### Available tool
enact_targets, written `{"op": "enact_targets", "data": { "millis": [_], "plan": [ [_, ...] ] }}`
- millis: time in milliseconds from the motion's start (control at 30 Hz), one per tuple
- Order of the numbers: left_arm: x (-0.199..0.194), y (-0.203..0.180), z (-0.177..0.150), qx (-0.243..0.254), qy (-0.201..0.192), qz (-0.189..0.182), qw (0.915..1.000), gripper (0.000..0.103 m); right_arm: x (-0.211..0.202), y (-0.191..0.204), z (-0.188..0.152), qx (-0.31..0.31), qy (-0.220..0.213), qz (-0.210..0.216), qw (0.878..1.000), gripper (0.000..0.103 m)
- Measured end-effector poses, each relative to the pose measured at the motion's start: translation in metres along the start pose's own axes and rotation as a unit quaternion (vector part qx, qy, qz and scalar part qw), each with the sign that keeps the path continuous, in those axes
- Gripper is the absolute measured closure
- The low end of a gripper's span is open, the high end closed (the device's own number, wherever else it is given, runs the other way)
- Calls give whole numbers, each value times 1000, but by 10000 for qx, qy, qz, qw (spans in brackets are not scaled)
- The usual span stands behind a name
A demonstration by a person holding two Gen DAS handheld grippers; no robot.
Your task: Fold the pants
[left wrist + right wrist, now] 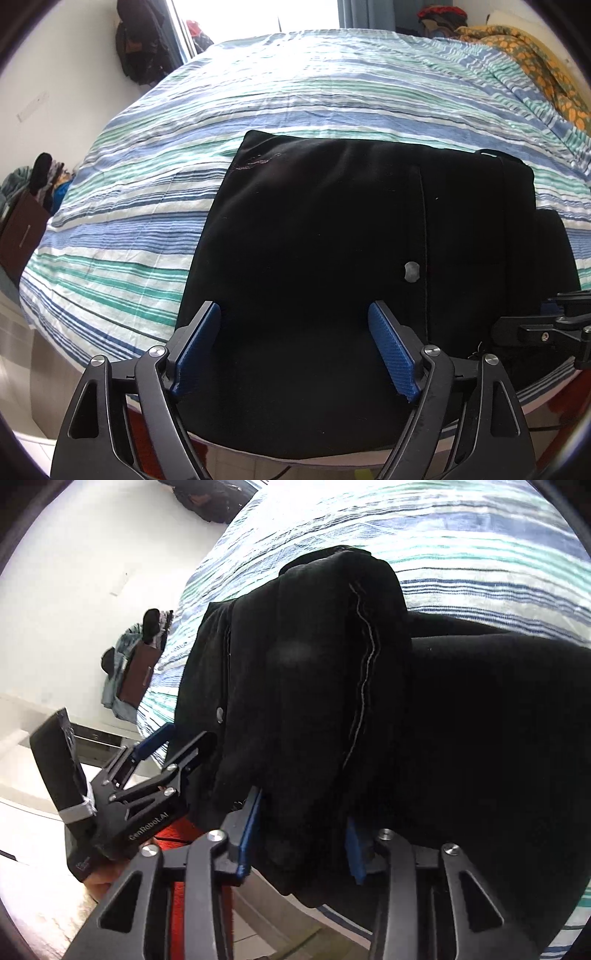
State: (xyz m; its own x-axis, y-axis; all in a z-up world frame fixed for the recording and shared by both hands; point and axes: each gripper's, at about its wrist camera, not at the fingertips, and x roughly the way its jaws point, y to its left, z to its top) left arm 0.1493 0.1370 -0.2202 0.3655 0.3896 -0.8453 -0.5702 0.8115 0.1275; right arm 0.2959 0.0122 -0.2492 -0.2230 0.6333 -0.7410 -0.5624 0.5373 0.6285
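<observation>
The black pants [332, 229] lie folded on the striped bed [155, 206] ahead of the left gripper [295, 350], whose fingers [393, 350] stand wide apart and empty. The right gripper [303, 834] clamps a raised fold of them between its fingers [251, 830]. This fold should be laid over squarely, edges matched, before letting go. "GenRobot.AI" reads on the left gripper's body.

Home bedroom, striped bedsheet [295, 92] on bed, clothes pile [44, 177], bright window [258, 14]
</observation>
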Motion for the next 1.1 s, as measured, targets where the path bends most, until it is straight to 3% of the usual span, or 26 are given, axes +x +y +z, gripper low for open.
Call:
{"op": "enact_targets", "data": {
  "millis": [133, 233, 367, 467, 633, 867, 1100],
  "plan": [
    [-6, 4, 1, -84, 41, -48, 9999, 20, -4, 18, -2, -360, -129, -284, 9989, 77],
    [-17, 16, 2, -241, 13, -126, 9996, 19, -14, 22, -4, -410, -285, -179, 9986, 80],
    [-35, 49, 4, -700, -268, 197, 9970, 19, -34, 22, -12, -438, -497, 49, 9978, 83],
    [-39, 82, 3, -1243, -384, 512, 9902, 19, -45, 25, -17, -440, -596, 221, 9970, 83],
    [-25, 125, -15, -2029, -171, 978, 9741, 19, -67, 24, -19, -341, -743, 489, 9954, 83],
    [-10, 126, -30, -1921, 17, 1118, 9750, 19, -87, 22, -23, -273, -895, 599, 9938, 84],
    [-24, 119, -25, -1837, -214, 1108, 9765, 19, -114, 11, -22, -124, -1100, 606, 9920, 84]
  ]
}}
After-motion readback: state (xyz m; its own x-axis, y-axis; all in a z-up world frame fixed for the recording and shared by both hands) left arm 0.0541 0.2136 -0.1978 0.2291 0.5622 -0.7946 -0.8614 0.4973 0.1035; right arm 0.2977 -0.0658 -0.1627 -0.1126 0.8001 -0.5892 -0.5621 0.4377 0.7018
